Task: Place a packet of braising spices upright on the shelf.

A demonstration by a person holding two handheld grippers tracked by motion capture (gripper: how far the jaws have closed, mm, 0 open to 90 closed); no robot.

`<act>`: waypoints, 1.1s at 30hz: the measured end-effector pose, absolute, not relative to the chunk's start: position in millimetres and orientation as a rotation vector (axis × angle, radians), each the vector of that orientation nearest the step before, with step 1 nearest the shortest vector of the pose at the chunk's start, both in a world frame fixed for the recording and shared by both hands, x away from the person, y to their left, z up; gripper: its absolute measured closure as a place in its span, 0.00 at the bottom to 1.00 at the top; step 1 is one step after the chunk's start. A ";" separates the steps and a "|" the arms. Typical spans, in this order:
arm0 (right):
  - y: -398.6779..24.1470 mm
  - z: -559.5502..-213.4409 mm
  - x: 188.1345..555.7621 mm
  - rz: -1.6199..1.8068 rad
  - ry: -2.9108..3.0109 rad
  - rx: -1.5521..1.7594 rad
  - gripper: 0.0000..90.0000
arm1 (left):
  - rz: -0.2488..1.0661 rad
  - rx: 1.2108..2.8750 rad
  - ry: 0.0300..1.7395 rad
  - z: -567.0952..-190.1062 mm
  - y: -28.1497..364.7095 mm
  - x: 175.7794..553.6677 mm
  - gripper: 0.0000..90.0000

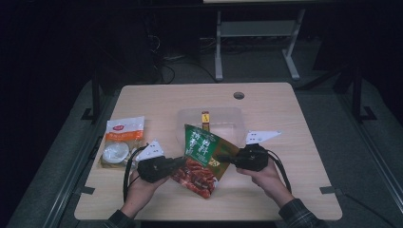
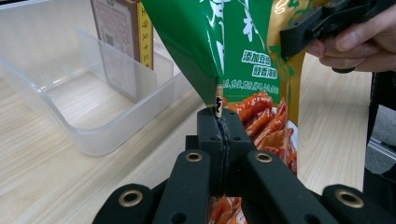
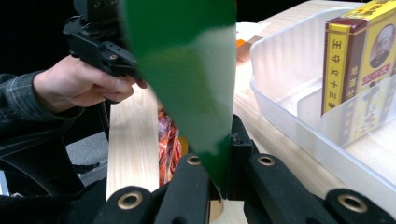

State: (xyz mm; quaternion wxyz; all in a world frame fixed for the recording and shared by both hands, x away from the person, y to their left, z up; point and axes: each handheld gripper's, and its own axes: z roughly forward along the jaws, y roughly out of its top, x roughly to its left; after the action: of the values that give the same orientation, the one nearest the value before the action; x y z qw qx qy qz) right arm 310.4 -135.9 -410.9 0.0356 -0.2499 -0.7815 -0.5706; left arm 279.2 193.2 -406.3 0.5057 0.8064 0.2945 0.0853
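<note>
Box (image 3: 359, 65) upright in bin, portrait label

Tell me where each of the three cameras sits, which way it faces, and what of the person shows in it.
High view: above the person's side, looking forward and down on the table; both forearms, left hand-held gripper and right hand-held gripper pinch the green snack bag.
Left gripper view: on the left gripper, along its shut jaws, toward the other hand.
Right gripper view: on the right gripper, toward the opposite hand.
Both gripper views share the bag, the clear plastic bin and the yellow box.
</note>
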 end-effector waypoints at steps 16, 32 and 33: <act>-139.8 -390.7 307.4 -1.806 -2.461 -0.630 1.00 | 0.240 1.993 0.726 -415.5 204.9 285.9 0.76; -157.9 -371.8 303.5 -1.807 -2.513 -0.678 1.00 | 0.269 2.103 0.686 -429.5 209.3 288.9 0.39; -159.7 -370.5 303.6 -1.806 -2.507 -0.693 1.00 | 0.270 2.106 0.685 -429.5 209.6 288.9 0.39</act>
State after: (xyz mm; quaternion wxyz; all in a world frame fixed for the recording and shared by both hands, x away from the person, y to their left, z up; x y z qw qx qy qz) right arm 303.6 -159.7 -370.5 -0.0124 -0.2187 -0.7917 -0.5703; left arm 288.9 209.6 -429.5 0.4395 0.8479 0.2757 0.1088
